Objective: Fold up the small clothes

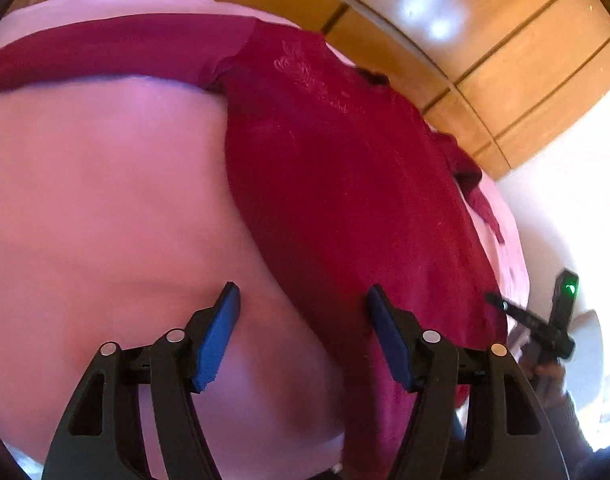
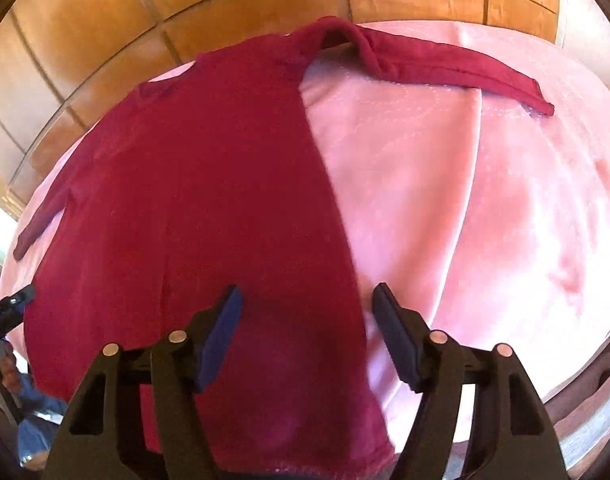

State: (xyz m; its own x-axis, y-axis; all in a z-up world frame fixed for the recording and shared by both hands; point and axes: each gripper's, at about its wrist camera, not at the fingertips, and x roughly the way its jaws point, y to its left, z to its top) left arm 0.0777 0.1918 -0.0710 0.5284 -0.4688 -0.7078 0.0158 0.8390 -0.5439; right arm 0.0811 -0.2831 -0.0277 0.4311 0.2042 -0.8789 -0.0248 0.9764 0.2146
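A dark red long-sleeved top [image 1: 345,184] lies flat on a pink cloth-covered round table [image 1: 105,200]. Its one sleeve stretches out to the left in the left wrist view. In the right wrist view the top [image 2: 193,200] fills the left half and a sleeve [image 2: 445,66] runs to the right. My left gripper [image 1: 303,300] is open and empty, above the top's left side edge near the hem. My right gripper [image 2: 307,300] is open and empty, above the top's right side edge near the hem. The right gripper also shows in the left wrist view [image 1: 545,320].
The pink cloth [image 2: 465,200] covers the round table; its edge curves at the far side. Beyond it lies a wooden floor [image 1: 485,40] with dark seams. A white wall or surface [image 1: 577,208] stands at the right of the left wrist view.
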